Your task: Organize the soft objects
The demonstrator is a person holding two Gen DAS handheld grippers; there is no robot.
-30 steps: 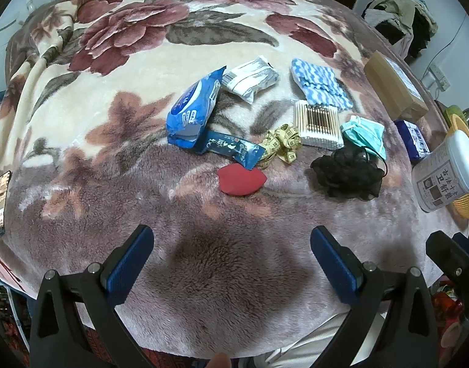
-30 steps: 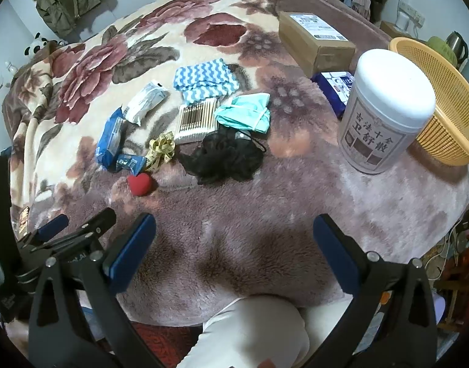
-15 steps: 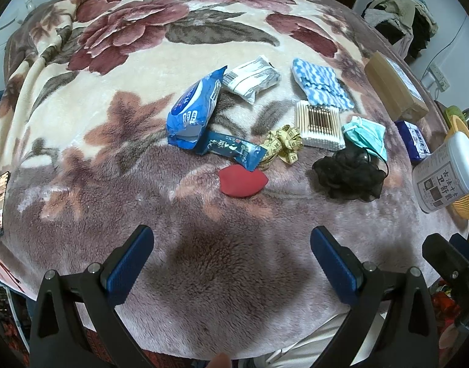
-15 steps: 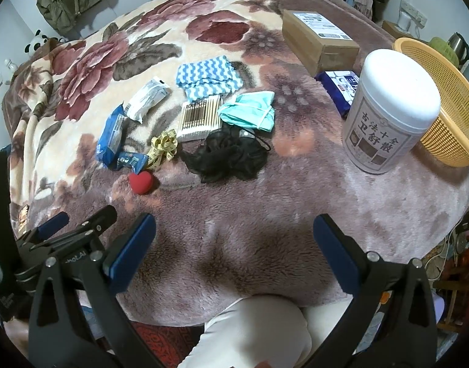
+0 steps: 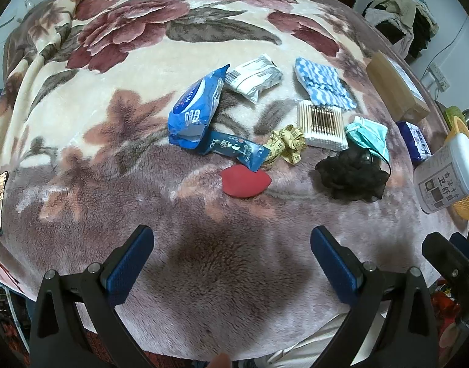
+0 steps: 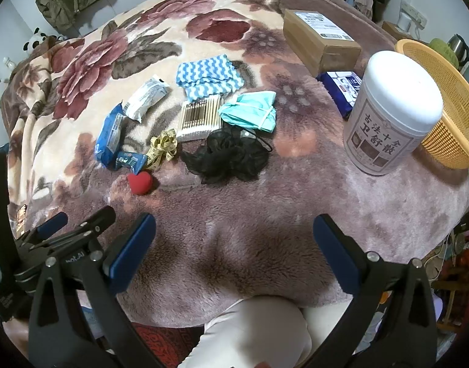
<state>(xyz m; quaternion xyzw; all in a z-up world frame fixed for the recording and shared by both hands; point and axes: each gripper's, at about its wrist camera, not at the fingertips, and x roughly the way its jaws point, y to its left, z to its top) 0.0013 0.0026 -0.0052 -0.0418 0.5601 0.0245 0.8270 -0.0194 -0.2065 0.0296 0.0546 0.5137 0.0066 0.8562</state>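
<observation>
- Barely shifted since earlier; items unmoved.
- Cut off at right edge: yellow basket (image 5: pixel 467 205).
- Left tool (image 5: pixel 231 257) and right tool (image 6: pixel 234 248) hovering low, spread wide, empty.
- Red sponge (image 5: pixel 245 181) on blanket (image 5: pixel 112 141), beside black mesh puff (image 5: pixel 351 176).

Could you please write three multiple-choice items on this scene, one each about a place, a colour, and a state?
1. Where does the round white-lidded canister stand?
A. beside the woven yellow basket
B. on the brown cardboard box
C. on the zigzag cloth

2. What colour is the rounded sponge nearest the left claw?
A. green
B. red
C. white

3. How is the right claw?
A. shut on the sponge
B. shut on nothing
C. open, holding nothing

Answers: 1 A, the canister sits against the basket's rim; 2 B, it shows plain red; 3 C, its blue pads stand wide apart over bare blanket.
</observation>
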